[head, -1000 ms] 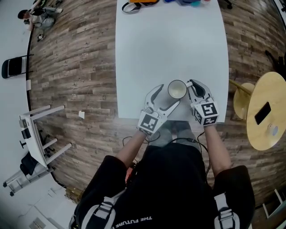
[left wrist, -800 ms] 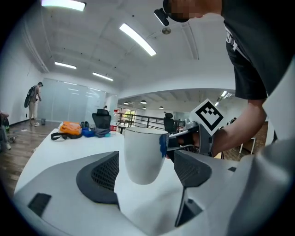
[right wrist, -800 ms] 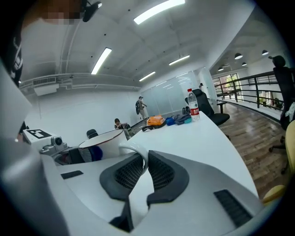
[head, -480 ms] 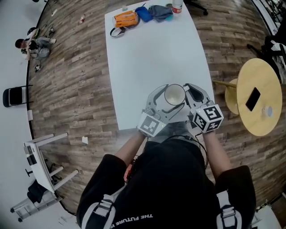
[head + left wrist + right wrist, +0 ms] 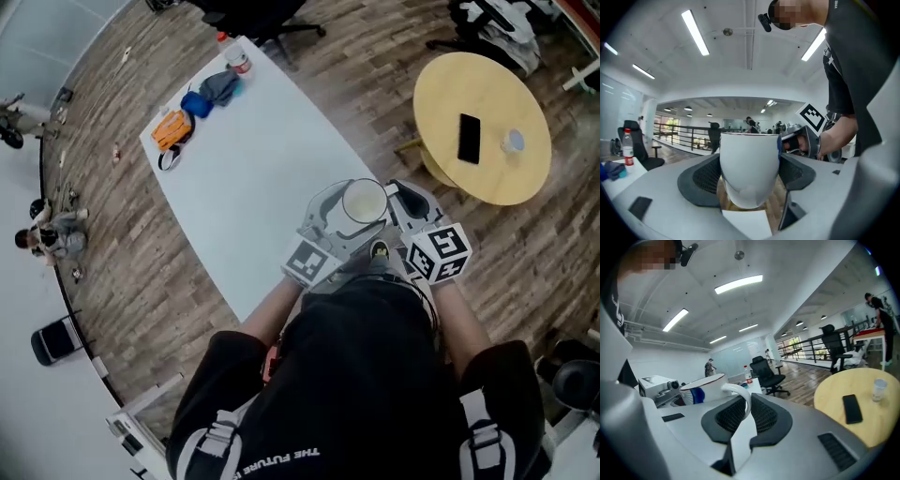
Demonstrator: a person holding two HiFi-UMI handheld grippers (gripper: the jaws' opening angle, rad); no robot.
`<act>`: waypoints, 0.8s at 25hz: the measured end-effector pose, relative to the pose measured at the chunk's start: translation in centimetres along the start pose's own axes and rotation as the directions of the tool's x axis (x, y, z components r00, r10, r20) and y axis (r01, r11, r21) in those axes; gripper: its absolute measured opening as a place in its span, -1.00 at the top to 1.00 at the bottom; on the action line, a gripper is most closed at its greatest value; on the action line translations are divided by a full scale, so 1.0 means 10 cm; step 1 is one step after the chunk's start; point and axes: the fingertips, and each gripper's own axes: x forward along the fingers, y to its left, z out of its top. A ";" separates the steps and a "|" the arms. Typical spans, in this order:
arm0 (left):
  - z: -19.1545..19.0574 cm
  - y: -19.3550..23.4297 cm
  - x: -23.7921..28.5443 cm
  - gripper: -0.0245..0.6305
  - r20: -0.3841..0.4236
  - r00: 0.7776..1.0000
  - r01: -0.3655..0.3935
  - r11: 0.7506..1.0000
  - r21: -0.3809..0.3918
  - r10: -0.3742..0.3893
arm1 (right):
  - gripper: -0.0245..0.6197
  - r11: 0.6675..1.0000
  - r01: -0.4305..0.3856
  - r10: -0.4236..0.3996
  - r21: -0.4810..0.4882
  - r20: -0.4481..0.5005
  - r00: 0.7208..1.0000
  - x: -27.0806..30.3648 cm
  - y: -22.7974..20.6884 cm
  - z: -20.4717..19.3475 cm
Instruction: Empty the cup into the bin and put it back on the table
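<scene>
Head view: the left gripper (image 5: pixel 339 217) clasps the body of the cup (image 5: pixel 364 201), one finger on each side. The right gripper (image 5: pixel 401 201) pinches the handle (image 5: pixel 387 192) just right of it. The cup stands upright, mouth up, above the near edge of the table (image 5: pixel 253 178). No bin shows, so the rim should stay level until one lies below the fingers.

Left gripper view: the cup (image 5: pixel 750 168) sits square between the two pads (image 5: pixel 701 178), both pressing its wall. This grip bears the weight, so it should not slacken.

Right gripper view: the handle (image 5: pixel 740 397) is nipped between the pads (image 5: pixel 766 420), with the cup's body beyond the left one. Both hands should likely travel and tip together, so the handle is not wrenched.
</scene>
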 end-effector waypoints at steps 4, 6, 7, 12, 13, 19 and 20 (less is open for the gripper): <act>-0.01 -0.55 0.76 -0.20 -0.033 0.976 0.215 0.976 -0.016 -0.215 | 0.78 0.982 0.182 -0.184 0.052 0.026 0.983 -0.71 -0.72 -0.05; 0.00 -0.84 1.07 -0.20 -0.040 0.950 0.309 0.950 -0.039 -0.310 | 0.78 0.965 0.252 -0.255 0.074 0.034 0.966 -1.06 -1.01 -0.10; -0.01 -0.97 1.20 -0.20 -0.047 0.932 0.356 0.933 -0.056 -0.358 | 0.78 0.955 0.287 -0.290 0.080 0.038 0.956 -1.22 -1.12 -0.12; -0.23 -1.46 1.60 -0.20 -0.104 0.836 0.511 0.834 -0.208 -0.538 | 0.78 0.914 0.401 -0.403 0.062 0.024 0.915 -1.81 -1.46 -0.28; -0.32 -1.54 1.68 -0.20 -0.124 0.816 0.522 0.812 -0.262 -0.565 | 0.78 0.909 0.414 -0.415 0.055 0.010 0.910 -1.89 -1.53 -0.35; -1.00 -1.90 1.91 -0.20 -0.251 0.726 0.487 0.736 -0.470 -0.640 | 0.78 0.870 0.433 -0.406 0.235 -0.155 0.901 -2.12 -1.86 -1.14; -1.11 -1.94 1.94 -0.20 -0.264 0.716 0.474 0.727 -0.497 -0.647 | 0.78 0.854 0.433 -0.396 0.288 -0.181 0.900 -2.15 -1.90 -1.28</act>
